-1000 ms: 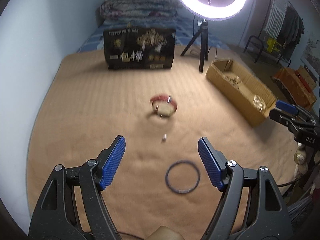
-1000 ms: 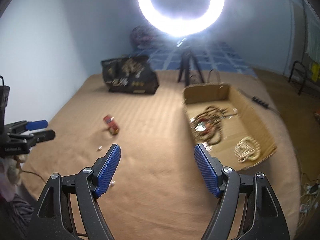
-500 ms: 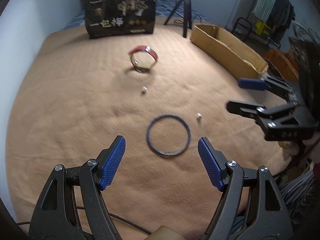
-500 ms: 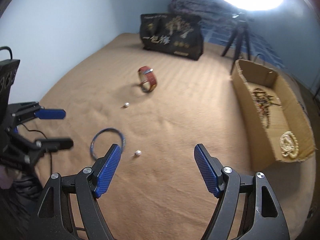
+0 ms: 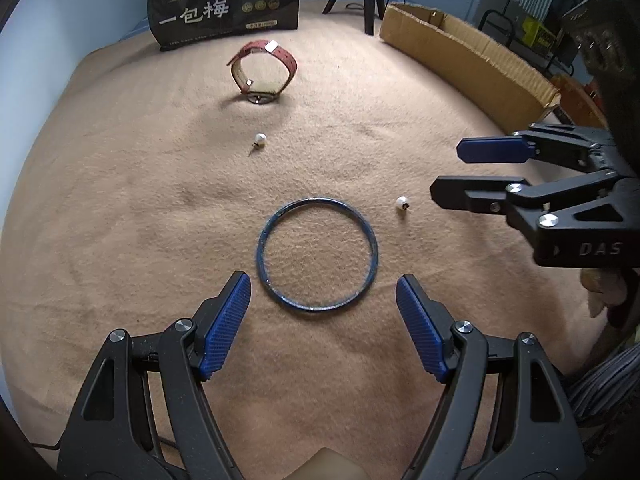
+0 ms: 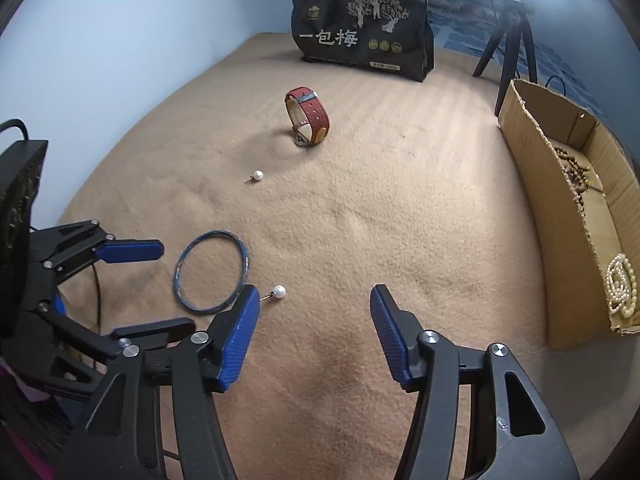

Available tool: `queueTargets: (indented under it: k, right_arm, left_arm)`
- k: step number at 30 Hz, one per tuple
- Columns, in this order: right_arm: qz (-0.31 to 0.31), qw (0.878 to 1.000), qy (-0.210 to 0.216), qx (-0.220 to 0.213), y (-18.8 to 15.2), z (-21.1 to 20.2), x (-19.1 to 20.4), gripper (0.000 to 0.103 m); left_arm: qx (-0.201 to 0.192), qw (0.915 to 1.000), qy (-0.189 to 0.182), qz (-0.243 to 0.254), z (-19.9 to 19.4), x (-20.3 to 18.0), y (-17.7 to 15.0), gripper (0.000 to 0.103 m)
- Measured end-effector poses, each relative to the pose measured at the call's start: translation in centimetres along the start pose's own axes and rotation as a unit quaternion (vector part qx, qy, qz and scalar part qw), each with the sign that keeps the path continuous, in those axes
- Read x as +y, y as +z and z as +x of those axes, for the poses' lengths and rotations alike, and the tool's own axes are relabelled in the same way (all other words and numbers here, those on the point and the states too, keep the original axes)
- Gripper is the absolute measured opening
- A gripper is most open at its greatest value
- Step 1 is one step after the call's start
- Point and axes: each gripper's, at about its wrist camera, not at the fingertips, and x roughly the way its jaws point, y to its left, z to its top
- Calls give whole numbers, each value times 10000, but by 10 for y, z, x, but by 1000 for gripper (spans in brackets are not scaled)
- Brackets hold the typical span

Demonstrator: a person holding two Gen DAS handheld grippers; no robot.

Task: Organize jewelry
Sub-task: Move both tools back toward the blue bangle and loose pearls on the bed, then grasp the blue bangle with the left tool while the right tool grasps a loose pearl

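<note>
Fingers of the left gripper [image 5: 323, 322] gape, released, just short of the thin blue ring bangle [image 5: 317, 254] on the tan blanket [image 5: 120, 220], evidently lined up to straddle it; right gripper [image 6: 315, 332] likewise spread, empty.

walls [image 6: 120, 40]: pale blue | blanket [image 5: 120, 200]: tan (ribbed) | tripod [image 6: 508, 40]: black, far side
</note>
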Motion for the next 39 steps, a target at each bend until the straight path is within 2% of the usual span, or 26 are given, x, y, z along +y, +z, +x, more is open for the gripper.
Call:
queueTargets:
  k: [7, 16, 22, 23, 26, 33, 39]
  right_arm:
    - [-43, 9998, 157, 73, 1, 7, 3, 46]
    - [-283, 9990, 216, 280, 1, 26, 14, 34]
    - [-416, 9984, 165, 347, 3, 34, 19, 18]
    - [-434, 9983, 156, 358, 3, 35, 20, 13]
    - [-457, 9983, 93, 356, 1, 36, 20, 6]
    - [-479, 9986, 27, 224, 3, 33, 21, 6]
    - [-372, 9993, -40, -27, 9, 15, 16, 6]
  left_arm:
    - [94, 9998, 153, -48, 18, 1, 8, 78]
    - [15, 9998, 113, -157, 24, 7, 9, 82]
    - [-66, 9998, 61, -184, 24, 11, 10, 82]
    - [-77, 9998, 63, -180, 24, 11, 9, 81]
    - [-125, 9997, 96, -194, 22, 12, 9, 74]
    - [-191, 9991, 32, -379, 17, 16, 10, 74]
    - [-416, 9975, 59, -575, -2, 24, 15, 74]
